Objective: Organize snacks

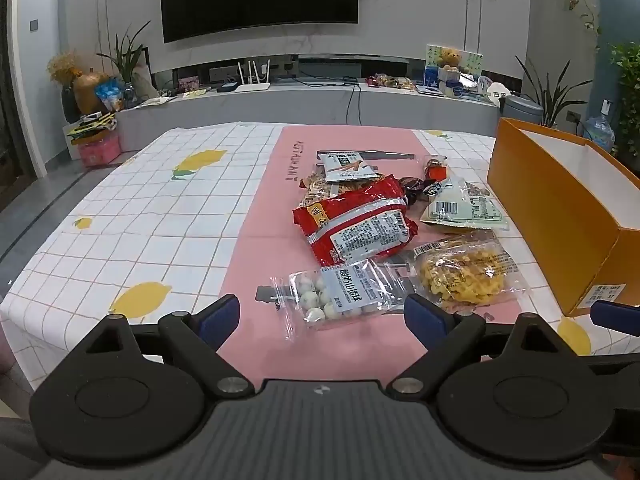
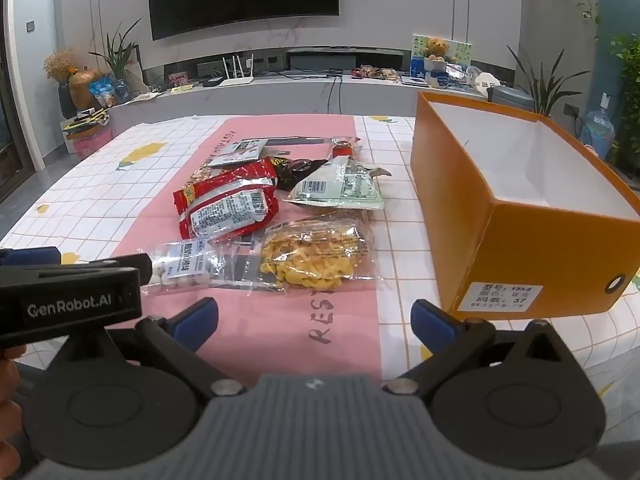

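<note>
Several snack packets lie in a heap on the pink mat [image 1: 256, 216]: a red bag [image 1: 354, 222] [image 2: 228, 204], a clear bag of white balls [image 1: 340, 294] [image 2: 184, 266], a clear bag of yellow crisps [image 1: 466, 278] [image 2: 316, 260], and a pale green pouch [image 1: 460, 206] [image 2: 340, 190]. An empty orange box [image 1: 556, 216] [image 2: 520, 224] stands to their right. My left gripper [image 1: 322, 322] hovers open just short of the white-ball bag. My right gripper [image 2: 314, 322] is open too, short of the crisps, nothing between its fingers.
The table wears a white checked cloth with lemons [image 1: 140, 216]. Smaller packets [image 1: 346, 166] lie at the heap's far side. In the right wrist view, the left gripper's body [image 2: 72, 300] juts in from the left. A TV wall and low shelf [image 1: 304, 96] stand beyond.
</note>
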Tool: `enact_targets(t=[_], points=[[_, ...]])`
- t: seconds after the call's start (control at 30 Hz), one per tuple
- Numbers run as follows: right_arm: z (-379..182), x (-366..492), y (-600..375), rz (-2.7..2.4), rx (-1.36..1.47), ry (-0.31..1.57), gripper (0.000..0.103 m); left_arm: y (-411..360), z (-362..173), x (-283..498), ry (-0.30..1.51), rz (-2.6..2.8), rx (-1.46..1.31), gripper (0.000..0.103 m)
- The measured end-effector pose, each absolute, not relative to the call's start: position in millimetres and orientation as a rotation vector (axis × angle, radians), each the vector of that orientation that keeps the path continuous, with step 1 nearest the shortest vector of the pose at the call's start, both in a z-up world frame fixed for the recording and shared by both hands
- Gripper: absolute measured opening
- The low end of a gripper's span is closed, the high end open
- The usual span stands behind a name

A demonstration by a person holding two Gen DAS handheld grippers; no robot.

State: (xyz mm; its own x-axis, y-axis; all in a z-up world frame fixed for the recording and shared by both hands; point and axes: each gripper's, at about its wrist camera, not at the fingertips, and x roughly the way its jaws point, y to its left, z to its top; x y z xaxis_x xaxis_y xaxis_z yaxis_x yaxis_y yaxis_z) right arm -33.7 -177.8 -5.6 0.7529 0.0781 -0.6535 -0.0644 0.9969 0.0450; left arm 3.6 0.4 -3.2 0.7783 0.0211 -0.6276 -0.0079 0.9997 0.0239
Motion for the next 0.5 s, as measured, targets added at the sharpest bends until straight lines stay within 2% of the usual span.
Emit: enact_targets(t=[0.5], points=[[-7.0,-34.0,-176.7,0.066,0.009,0.719,0.1,0.8,-8.4,3.8,0.685,0.004,0.004,0.103]])
